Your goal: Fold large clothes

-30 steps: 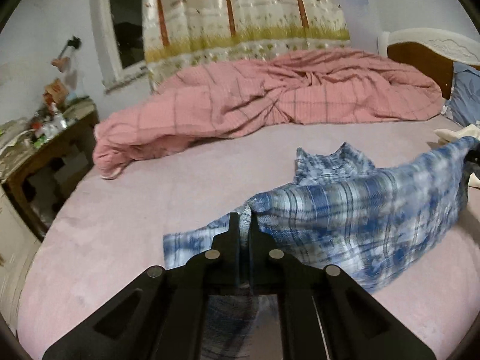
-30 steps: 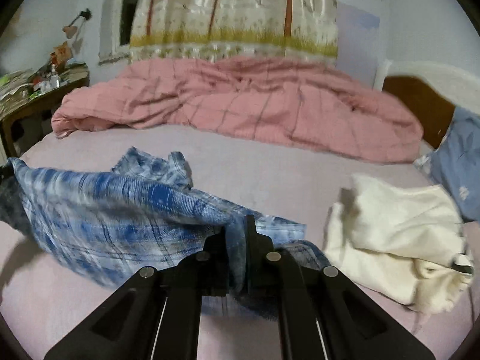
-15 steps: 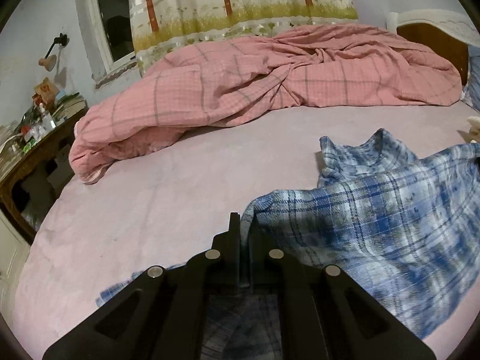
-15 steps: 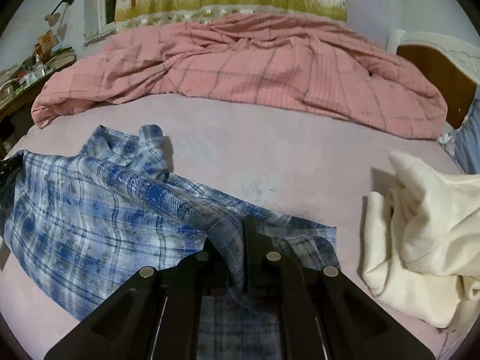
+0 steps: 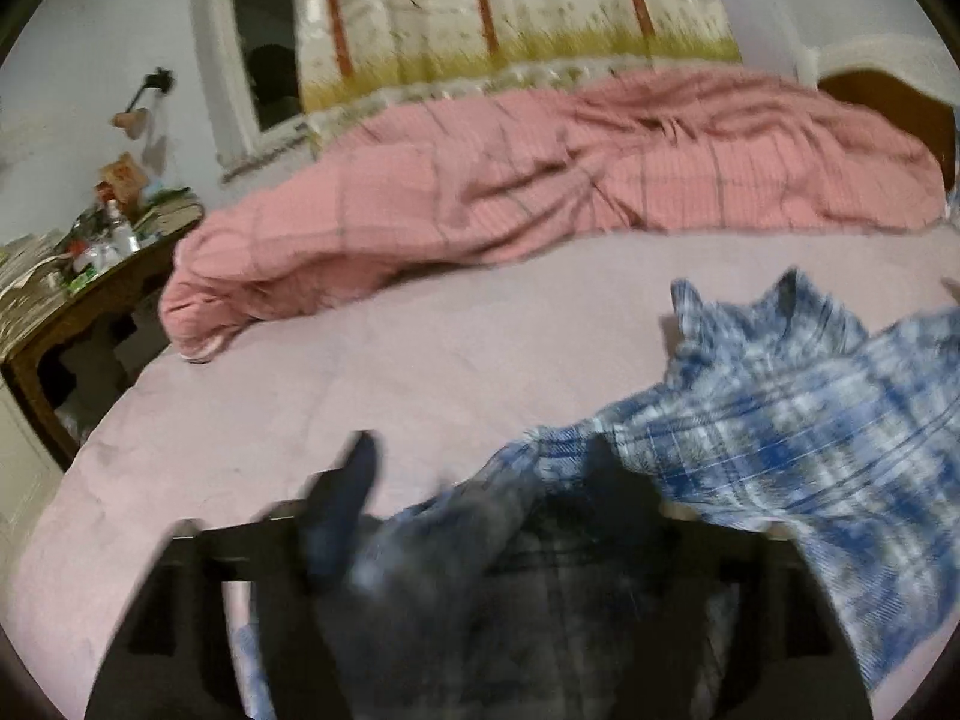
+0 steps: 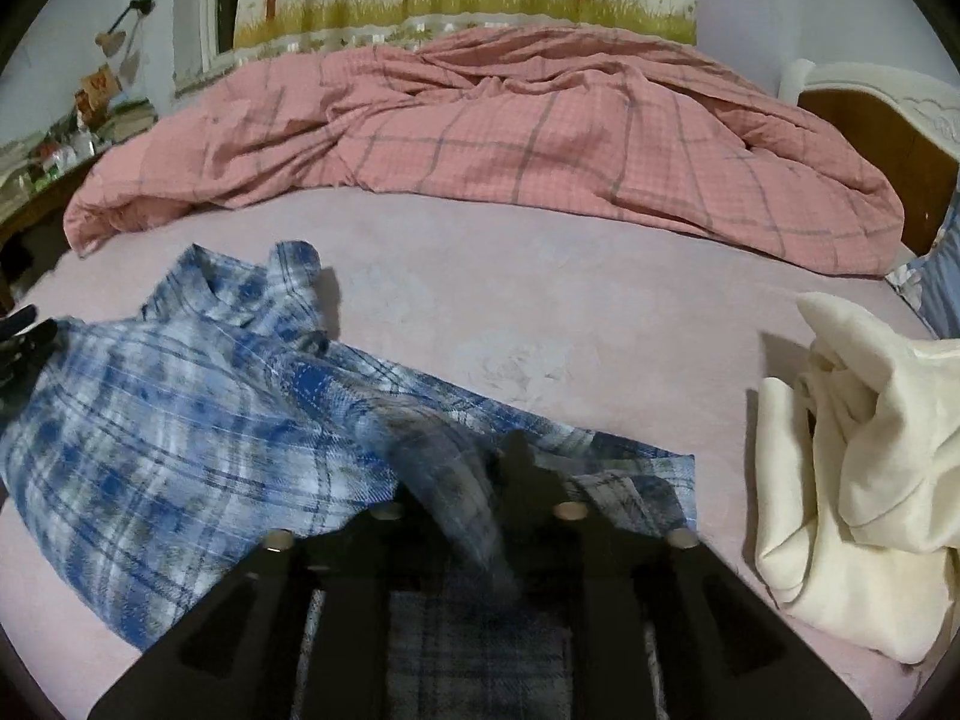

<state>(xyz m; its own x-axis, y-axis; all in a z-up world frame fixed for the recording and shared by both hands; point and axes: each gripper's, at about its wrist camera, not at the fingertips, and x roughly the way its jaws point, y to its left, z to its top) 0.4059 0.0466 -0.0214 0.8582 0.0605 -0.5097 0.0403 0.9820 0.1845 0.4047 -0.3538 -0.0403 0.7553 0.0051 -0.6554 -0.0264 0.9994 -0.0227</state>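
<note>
A blue plaid shirt (image 5: 780, 420) lies spread on the pale pink bed sheet (image 5: 420, 360), collar toward the far side. My left gripper (image 5: 480, 480) is low over the shirt's left end. Its jaws are opening wide, and a blurred fold of cloth hangs loose between them. My right gripper (image 6: 468, 468) is at the right end of the shirt (image 6: 180, 420). Its jaws are also opening, with a blurred strip of cloth slipping between the fingers (image 6: 516, 456). The left gripper's tip (image 6: 24, 330) shows at the left edge of the right wrist view.
A rumpled pink checked quilt (image 6: 480, 138) fills the far half of the bed. A cream garment (image 6: 870, 450) is heaped to the shirt's right, near a blue pillow (image 6: 942, 276) and the headboard (image 6: 870, 114). A cluttered wooden side table (image 5: 72, 276) stands off the left edge.
Both grippers came down with the shirt stretched between them and laid it on the bed. Both were shut on its edge; now their jaws have parted and the cloth is loose.
</note>
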